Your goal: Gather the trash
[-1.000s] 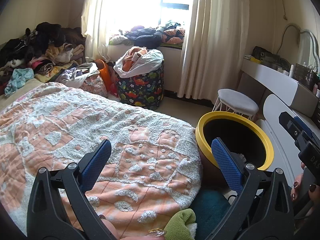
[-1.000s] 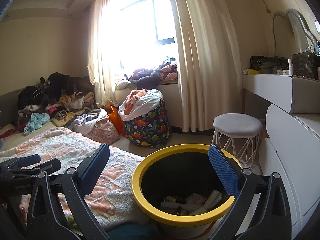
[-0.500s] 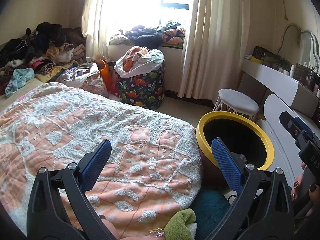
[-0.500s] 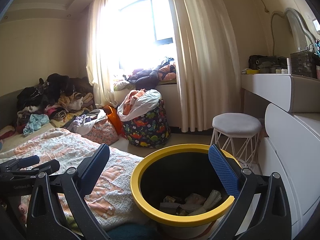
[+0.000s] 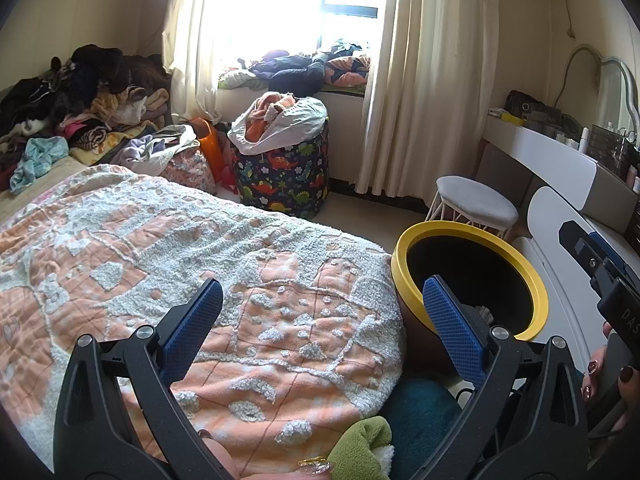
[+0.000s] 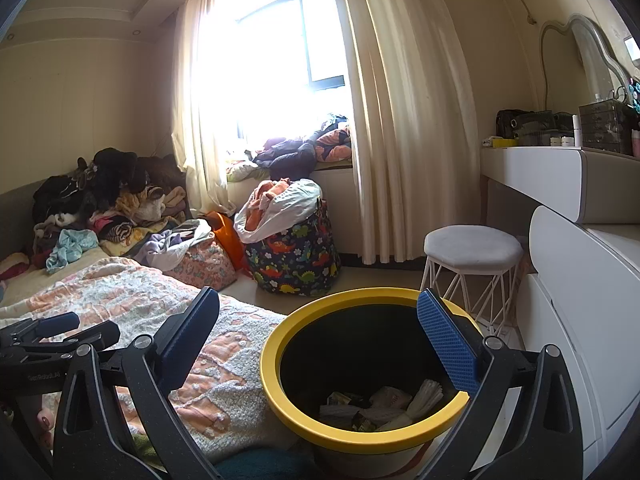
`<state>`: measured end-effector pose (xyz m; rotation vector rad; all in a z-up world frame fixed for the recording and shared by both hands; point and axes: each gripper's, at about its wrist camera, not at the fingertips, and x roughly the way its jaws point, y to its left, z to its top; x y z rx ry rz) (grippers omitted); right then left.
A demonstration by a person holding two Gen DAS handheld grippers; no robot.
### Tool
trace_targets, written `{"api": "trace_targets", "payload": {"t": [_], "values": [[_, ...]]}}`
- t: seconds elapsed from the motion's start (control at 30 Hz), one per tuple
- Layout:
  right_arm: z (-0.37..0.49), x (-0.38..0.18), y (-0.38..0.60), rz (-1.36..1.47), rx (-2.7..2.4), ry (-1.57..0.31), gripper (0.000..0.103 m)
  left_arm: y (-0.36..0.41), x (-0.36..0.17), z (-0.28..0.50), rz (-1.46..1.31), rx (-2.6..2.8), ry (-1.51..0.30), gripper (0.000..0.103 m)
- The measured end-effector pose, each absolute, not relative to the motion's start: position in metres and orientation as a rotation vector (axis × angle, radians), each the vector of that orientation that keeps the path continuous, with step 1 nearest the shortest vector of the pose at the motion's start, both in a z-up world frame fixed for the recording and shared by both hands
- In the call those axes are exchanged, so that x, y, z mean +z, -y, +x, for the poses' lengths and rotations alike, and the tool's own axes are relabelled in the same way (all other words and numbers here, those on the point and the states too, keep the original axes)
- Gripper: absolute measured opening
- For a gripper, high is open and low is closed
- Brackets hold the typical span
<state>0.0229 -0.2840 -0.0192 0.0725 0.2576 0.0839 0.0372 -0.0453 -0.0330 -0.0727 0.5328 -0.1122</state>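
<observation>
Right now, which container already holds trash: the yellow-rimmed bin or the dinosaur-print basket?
The yellow-rimmed bin; wrappers and paper lie at its bottom. The dinosaur-print basket holds clothes.

Trash [image 6: 384, 406] in bin [image 6: 280, 344] beside bed [image 6: 224, 384]

**Few legible markings on the handheld grippers**

White capitals reading "DAS", cut off by the frame edge, stand on the black body of the right gripper [image 5: 624, 312] in the left wrist view. In the right wrist view, small pale lettering on the left gripper [image 6: 44, 376] looks like "GenRobot.AI", though it is faint. No other text can be read.
</observation>
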Motion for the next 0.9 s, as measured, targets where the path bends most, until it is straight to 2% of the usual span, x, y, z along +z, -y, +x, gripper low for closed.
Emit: {"api": "trace_targets", "payload": {"t": [0.67, 0.77, 0.9], "values": [[0.022, -0.011, 0.281, 0.072, 0.090, -0.244, 0.096, 0.040, -0.034, 0.037, -0.063, -0.005, -0.544, 0.092], [0.024, -0.003, 0.266, 0.048, 0.126, -0.242, 0.096, 0.022, -0.034, 0.038, -0.110, 0.025, -0.568, 0.092], [0.047, 0.008, 0.210, -0.011, 0.317, -0.326, 0.097, -0.051, -0.036, 0.024, -0.243, 0.194, -0.601, 0.092]]}}
